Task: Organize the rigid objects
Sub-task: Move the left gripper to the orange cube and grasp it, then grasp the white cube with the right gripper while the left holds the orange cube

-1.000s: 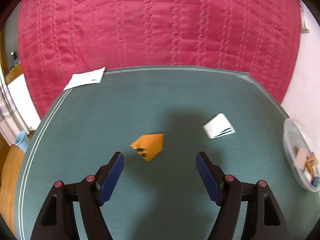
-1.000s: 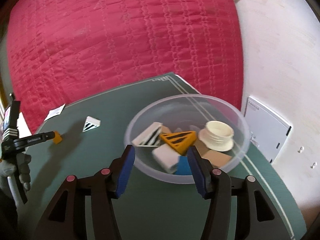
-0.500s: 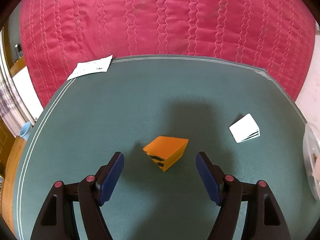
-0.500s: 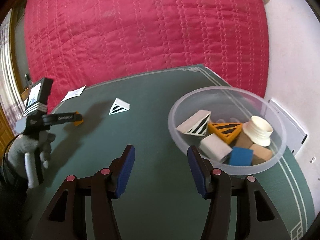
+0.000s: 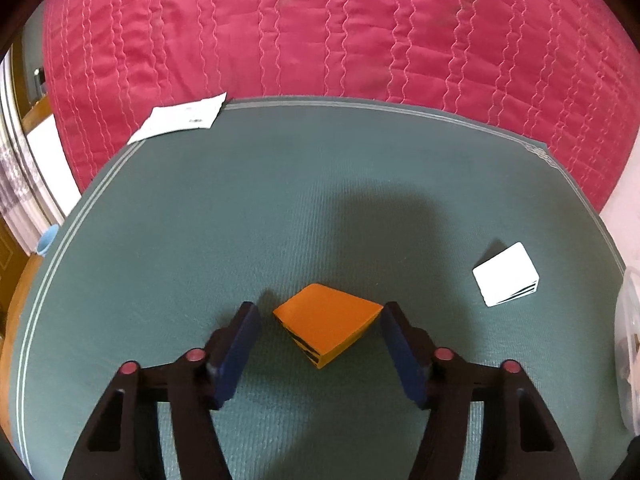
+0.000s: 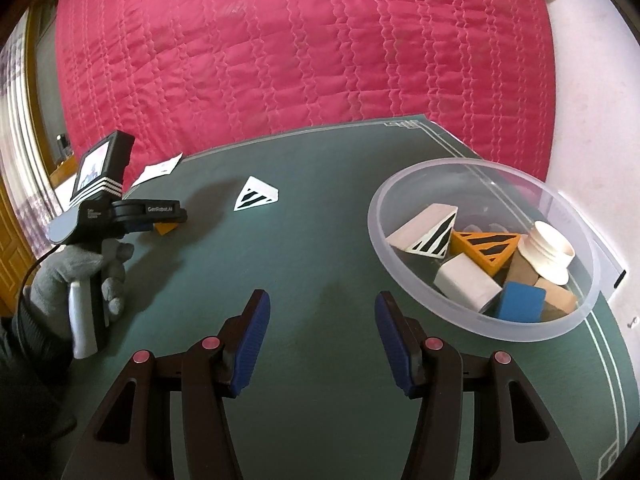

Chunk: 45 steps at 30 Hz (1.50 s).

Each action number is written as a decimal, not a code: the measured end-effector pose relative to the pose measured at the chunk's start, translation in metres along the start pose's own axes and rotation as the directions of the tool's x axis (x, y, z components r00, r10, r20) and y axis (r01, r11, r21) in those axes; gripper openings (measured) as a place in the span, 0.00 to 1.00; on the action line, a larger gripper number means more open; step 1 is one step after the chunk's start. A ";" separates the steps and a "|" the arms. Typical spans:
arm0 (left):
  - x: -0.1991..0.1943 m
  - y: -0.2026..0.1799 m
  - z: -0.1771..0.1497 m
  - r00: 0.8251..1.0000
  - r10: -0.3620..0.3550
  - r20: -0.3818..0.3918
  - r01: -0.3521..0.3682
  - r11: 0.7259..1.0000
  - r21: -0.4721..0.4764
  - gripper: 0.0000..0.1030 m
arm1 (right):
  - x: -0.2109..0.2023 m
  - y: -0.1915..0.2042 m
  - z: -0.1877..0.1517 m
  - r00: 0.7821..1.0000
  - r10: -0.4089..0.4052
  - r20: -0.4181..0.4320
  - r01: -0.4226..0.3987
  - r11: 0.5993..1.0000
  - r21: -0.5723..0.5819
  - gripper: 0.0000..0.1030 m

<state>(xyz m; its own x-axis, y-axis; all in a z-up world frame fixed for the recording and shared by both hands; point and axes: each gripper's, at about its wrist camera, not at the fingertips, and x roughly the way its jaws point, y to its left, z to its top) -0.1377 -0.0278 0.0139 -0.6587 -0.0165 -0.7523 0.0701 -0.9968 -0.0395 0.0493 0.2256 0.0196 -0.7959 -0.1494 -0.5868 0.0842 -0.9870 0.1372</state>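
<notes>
- Your left gripper [image 5: 320, 320] has its jaws closing around the orange wedge block [image 5: 326, 322], which sits between the blue pads; the right pad looks to be at the block's corner while the left pad stands a little clear, so the grip is not yet made.
- The wedge lies on the green mat [image 5: 240, 200] directly ahead of the left jaws, skewed to them: one corner points back toward you, its striped face turned down and toward the camera. I judge the pads will meet a corner and a slanted face, not two parallel sides, so the block may twist as you squeeze.
- Your right gripper [image 6: 322, 332] is partly open and holds nothing; only bare mat shows between its pads.
- The white striped wedge [image 6: 256, 196] lies farther out on the mat, well apart from both grippers, between the left gripper and the bowl.
- The clear plastic bowl [image 6: 404, 276] stands to the right of your right jaws, already holding several blocks and a white lid-like piece; what lies beneath them is hard to tell.
- The left hand is the nearer one to the orange wedge; the bowl is on the right hand's side.
</notes>
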 end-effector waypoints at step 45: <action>-0.055 0.050 -0.014 0.992 -0.049 0.116 0.062 0.991 -0.115 0.40 | 0.189 0.090 0.100 0.966 0.162 -0.200 -0.166 0.986 0.000 0.54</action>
<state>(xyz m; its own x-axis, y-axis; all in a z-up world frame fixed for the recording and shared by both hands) -0.0874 -0.0754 0.0441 -0.7437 0.0230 -0.6681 0.1150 -0.9801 -0.1618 -0.1534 0.1142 0.0003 -0.6358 -0.3166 -0.7040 0.2146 -0.9485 0.2328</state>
